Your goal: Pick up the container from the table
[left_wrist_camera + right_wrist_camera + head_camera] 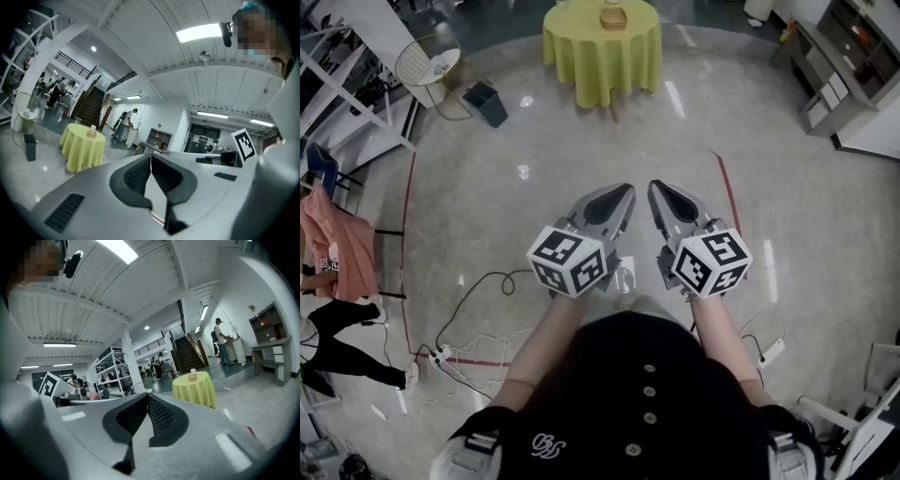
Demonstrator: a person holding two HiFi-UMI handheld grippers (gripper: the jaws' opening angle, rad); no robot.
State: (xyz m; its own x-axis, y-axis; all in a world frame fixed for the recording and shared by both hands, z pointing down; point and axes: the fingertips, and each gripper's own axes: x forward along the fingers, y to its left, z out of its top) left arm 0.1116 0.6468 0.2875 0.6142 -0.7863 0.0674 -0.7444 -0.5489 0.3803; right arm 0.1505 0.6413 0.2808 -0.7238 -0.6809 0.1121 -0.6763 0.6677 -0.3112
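A round table point(602, 47) with a yellow-green cloth stands far ahead across the floor. On it sits a small tan container point(613, 18), also seen in the left gripper view as the container point(92, 132) and in the right gripper view as the container point(192, 377). Both grippers are held side by side in front of my body, well short of the table. My left gripper point(622, 194) is shut with nothing between its pads, and so is my right gripper point(660, 188). The jaws meet tip to tip in both gripper views, left gripper point(150, 156), right gripper point(147, 396).
A dark bin point(486, 103) and a wire basket point(428, 62) stand left of the table. Cables point(469, 323) lie on the floor at lower left. Grey shelving point(839, 66) lines the right side, white racks point(337, 84) the left. Red tape point(406, 253) marks the floor.
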